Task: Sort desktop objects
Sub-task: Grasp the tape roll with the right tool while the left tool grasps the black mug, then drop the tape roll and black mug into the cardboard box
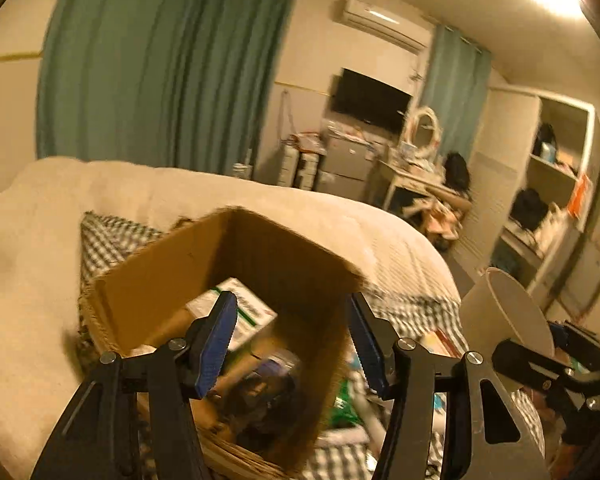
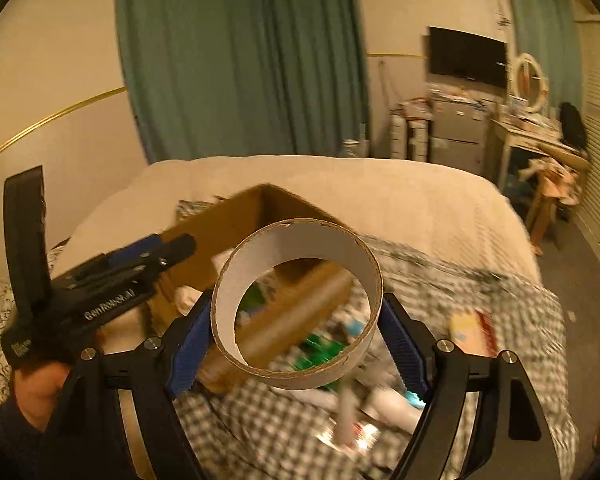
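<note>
**Cardboard ring in transit toward the box; left hand-held gripper released**

Left wrist view: The left hand-held gripper (image 1: 292, 344) is released, its blue pads wide apart and nothing between them. It hangs over the open cardboard box (image 1: 188, 280), which stands on the checked cloth (image 1: 108, 236) on the bed (image 1: 28, 280) and already contains a white-and-green carton (image 1: 252, 308) and darker items. At the right edge, the cardboard ring (image 1: 504, 312) shows, carried by the other tool.

Right wrist view: The right hand-held gripper (image 2: 296, 332) is clenched on the cardboard ring (image 2: 300, 304), pads against its outer wall, opening facing the camera. It is held aloft, nearer than the box (image 2: 236, 216), above loose clutter on the cloth. A hand (image 2: 40, 384) grips the left tool.

Judgement: transport step in hand. The next move calls for carrying the ring over the box mouth, then releasing.
</note>
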A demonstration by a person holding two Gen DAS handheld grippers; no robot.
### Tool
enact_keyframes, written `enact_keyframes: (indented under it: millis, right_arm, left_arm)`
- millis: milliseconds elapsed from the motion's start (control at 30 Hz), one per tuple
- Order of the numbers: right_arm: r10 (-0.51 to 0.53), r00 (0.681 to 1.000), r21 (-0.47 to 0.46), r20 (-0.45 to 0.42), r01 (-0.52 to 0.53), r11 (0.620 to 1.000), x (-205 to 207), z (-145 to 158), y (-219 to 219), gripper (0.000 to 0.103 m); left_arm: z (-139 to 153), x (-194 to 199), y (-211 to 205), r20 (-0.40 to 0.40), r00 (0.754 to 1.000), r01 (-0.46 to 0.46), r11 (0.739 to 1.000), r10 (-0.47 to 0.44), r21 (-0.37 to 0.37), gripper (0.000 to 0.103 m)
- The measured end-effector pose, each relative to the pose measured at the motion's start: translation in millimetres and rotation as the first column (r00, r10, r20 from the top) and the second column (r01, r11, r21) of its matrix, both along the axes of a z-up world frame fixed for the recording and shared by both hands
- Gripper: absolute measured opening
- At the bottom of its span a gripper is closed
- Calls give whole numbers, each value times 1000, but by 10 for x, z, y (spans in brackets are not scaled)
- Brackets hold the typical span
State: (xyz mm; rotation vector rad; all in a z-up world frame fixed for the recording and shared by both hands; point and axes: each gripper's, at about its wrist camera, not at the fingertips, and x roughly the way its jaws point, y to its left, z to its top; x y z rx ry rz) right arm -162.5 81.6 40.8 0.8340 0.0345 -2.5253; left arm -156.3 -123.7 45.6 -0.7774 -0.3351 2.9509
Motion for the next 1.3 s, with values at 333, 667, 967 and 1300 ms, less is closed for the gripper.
enact_keyframes:
  millis: [333,667,967,1300]
  right_arm:
    - [40,995,-45,95,-36,998,-598,-403,-691,91]
    - [-74,994,-73,78,79,994,-264,-311,92,93]
    - [-268,963,9,32,268,963,433,-469,1443,93]
    - [-187,979,38,85,185,982,326,-1025,1591,89]
  left_arm:
    - [-299,-233,-380,81,992,-101,995,101,-6,55]
    - [-291,76,-241,83,988,-130,990,133,-47,84]
    - [-406,601,813,91,993,87,992,-78,-91,94]
    - [-1247,492,1647,296,941,214,966,-165,-143,94]
